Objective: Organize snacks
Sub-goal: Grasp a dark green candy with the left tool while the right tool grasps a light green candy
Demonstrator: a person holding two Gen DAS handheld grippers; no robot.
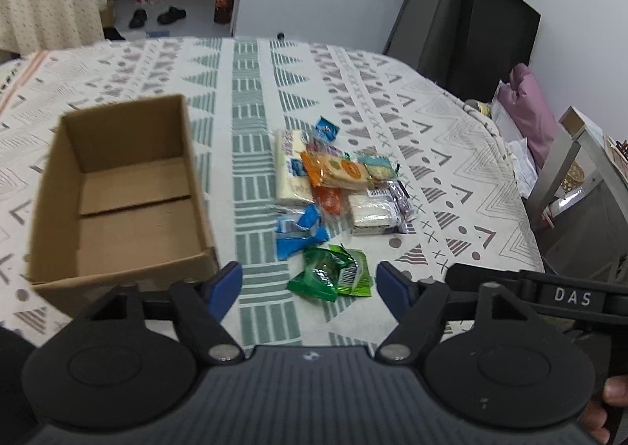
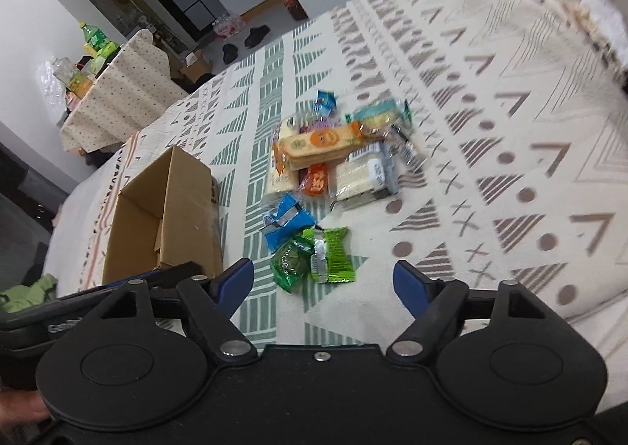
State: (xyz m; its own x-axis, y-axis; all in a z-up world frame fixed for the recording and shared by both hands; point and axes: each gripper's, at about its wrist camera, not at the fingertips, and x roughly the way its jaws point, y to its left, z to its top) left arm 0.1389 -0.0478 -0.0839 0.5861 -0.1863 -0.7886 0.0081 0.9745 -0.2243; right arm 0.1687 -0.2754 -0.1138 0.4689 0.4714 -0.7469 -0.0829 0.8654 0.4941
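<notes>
We see the cardboard box (image 1: 121, 201) lying open-topped, long axis running 12 to 6, snack pile (image 1: 337, 185) at its 3 o'clock. Our left gripper (image 1: 308, 280) and right gripper (image 2: 324, 280) both stand wide, holding nothing.

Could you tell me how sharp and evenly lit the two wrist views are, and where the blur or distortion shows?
Left wrist view: mostly sharp, soft even light; snacks legible, the box slightly soft, fisheye bending the tablecloth edges. Right wrist view: motion blur smears the cloth pattern toward the right side and softens the snacks; horizon tilted; no harsh glare or shadows in either.
</notes>
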